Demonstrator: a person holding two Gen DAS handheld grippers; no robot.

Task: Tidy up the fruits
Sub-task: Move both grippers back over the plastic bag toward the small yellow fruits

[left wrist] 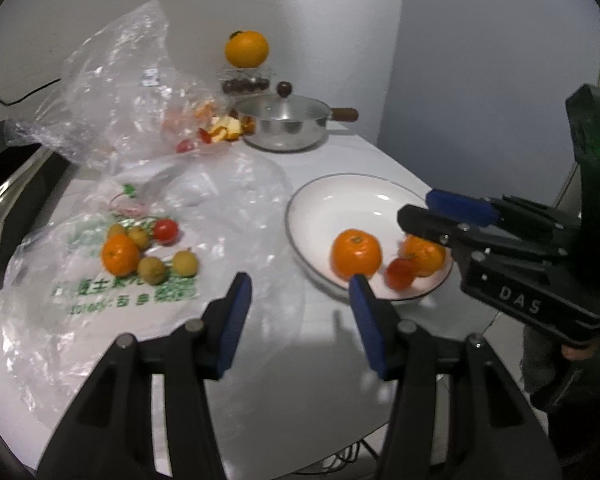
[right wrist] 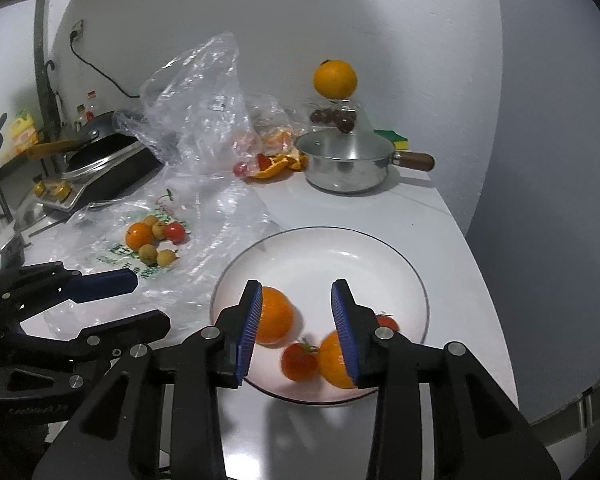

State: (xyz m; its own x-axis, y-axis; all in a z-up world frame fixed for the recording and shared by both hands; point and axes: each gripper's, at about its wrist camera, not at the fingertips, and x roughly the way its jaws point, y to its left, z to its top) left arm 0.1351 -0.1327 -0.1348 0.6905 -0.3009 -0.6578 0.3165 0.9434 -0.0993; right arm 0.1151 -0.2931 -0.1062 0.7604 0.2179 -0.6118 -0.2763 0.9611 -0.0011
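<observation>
A white plate (left wrist: pixel 300 200) (right wrist: pixel 420 280) holds two mandarins (left wrist: pixel 356 256) (right wrist: pixel 276 316) and a small blurred red tomato (left wrist: pixel 400 274) (right wrist: pixel 299 361); a second tomato (right wrist: pixel 388 322) peeks out behind my right finger. My right gripper (right wrist: pixel 297 288) (left wrist: pixel 416 206) hangs open just above the plate's near side with nothing between its pads. To the left, a flat printed plastic bag (left wrist: pixel 100 300) carries one mandarin (left wrist: pixel 120 256), a tomato (left wrist: pixel 165 230) and several small yellow-brown fruits (left wrist: pixel 152 270). My left gripper (left wrist: pixel 300 284) (right wrist: pixel 150 300) stands open and empty between bag and plate.
A lidded steel pot (left wrist: pixel 284 120) with a wooden handle stands at the back, orange peels (left wrist: pixel 228 126) beside it. A big orange (left wrist: pixel 247 49) rests on a glass container of dark fruit. A crumpled clear bag (left wrist: pixel 120 92) rises at back left, beside a dark pan (left wrist: pixel 4 184). The table edge curves off close to the plate's right.
</observation>
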